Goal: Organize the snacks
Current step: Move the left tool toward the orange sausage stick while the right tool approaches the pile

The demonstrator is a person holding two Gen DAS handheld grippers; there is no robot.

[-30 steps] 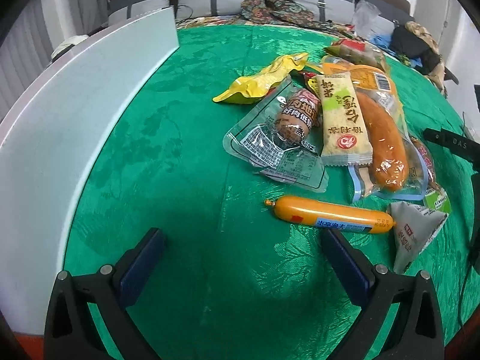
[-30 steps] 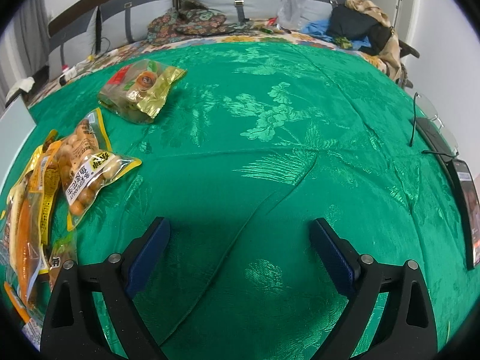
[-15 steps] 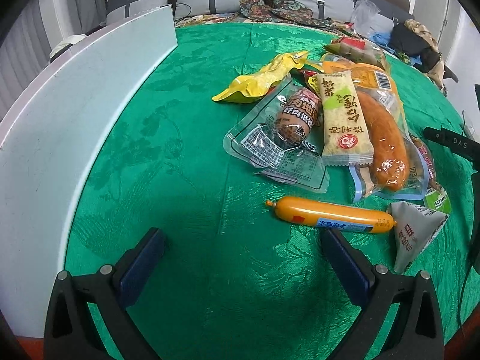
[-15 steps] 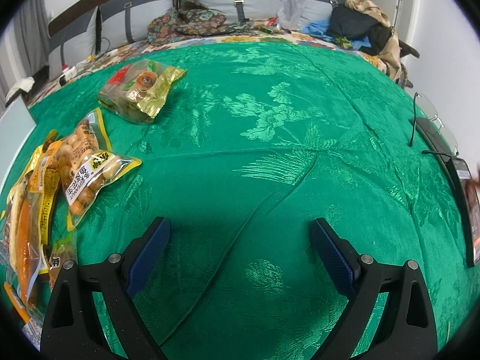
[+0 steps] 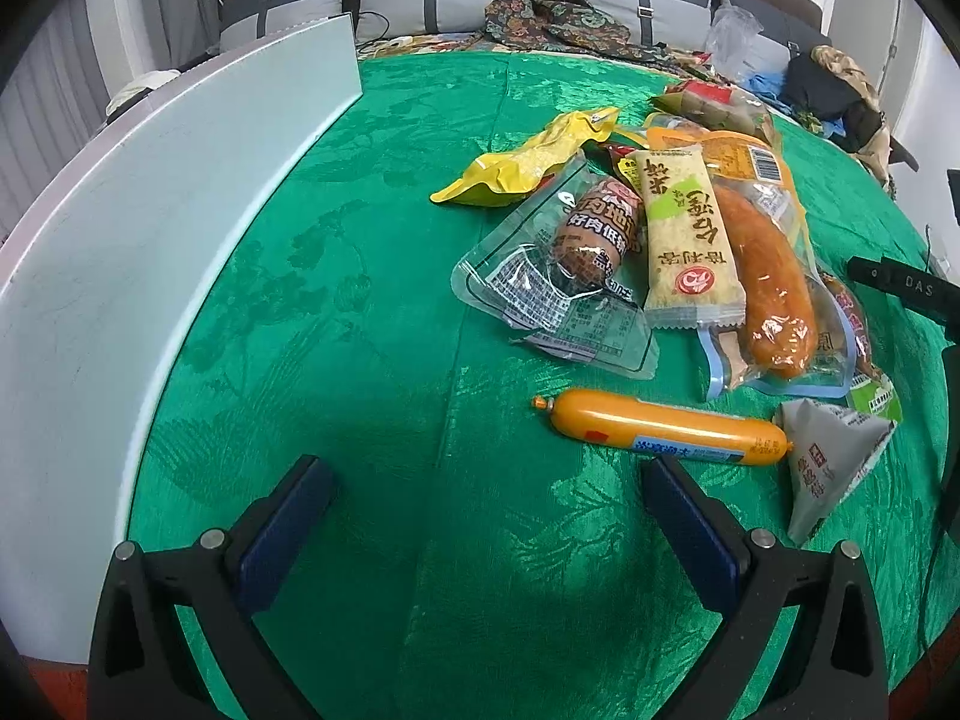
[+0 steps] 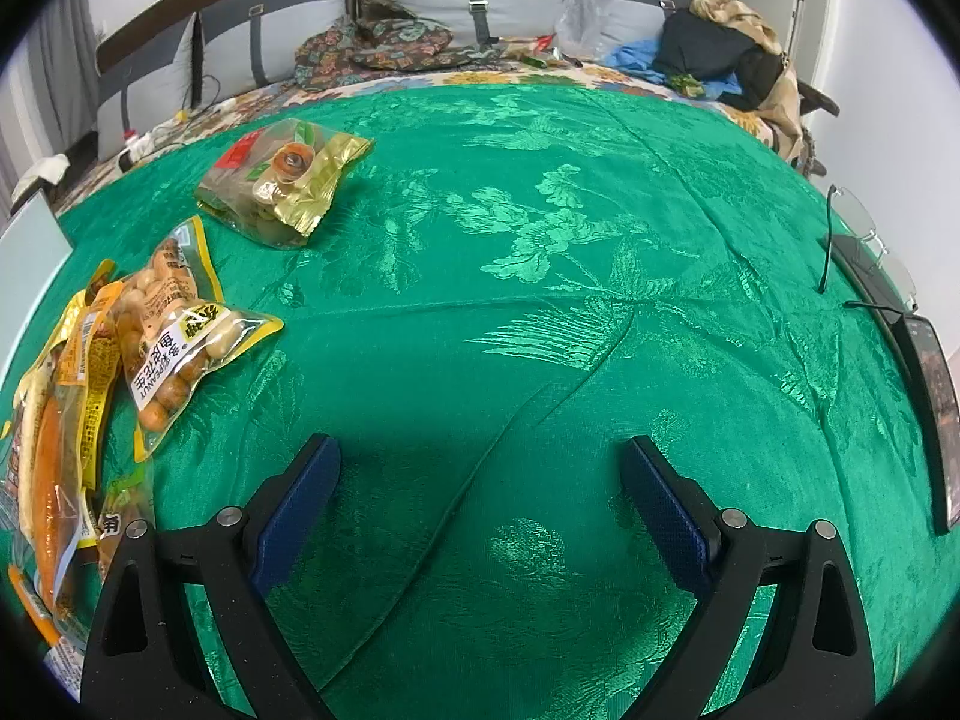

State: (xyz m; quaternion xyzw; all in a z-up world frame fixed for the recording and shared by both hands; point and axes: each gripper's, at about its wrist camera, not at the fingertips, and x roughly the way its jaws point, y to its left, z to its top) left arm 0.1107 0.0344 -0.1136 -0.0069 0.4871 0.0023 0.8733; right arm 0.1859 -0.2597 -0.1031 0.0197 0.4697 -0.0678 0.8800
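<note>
The left gripper (image 5: 486, 480) is hovering with its fingers spread wide apart over the green tablecloth (image 5: 372, 324), gripping nothing; the right gripper (image 6: 480, 462) is likewise hanging with its fingers wide apart and empty over a bare stretch of the cloth. The snacks are lying in a loose pile toward the right side of the table in the left wrist view; an orange sausage stick (image 5: 660, 426) is lying crosswise nearest the left gripper, its far end touching a grey triangular pouch (image 5: 831, 456); beyond it a clear-wrapped brown sausage (image 5: 591, 234) is sitting beside a pale rice cracker bar (image 5: 690, 228), which is overlapping a long orange sausage pack (image 5: 774, 276); a yellow packet (image 5: 528, 162) is lying just behind them. A white board (image 5: 150, 228) is standing along the table's left edge. In the right wrist view a peanut bag (image 6: 174, 336) is lying at the left side; a gold-trimmed packet (image 6: 285, 180) is lying apart, nearer the far edge; eyeglasses (image 6: 864, 240) are resting at the right edge.
</note>
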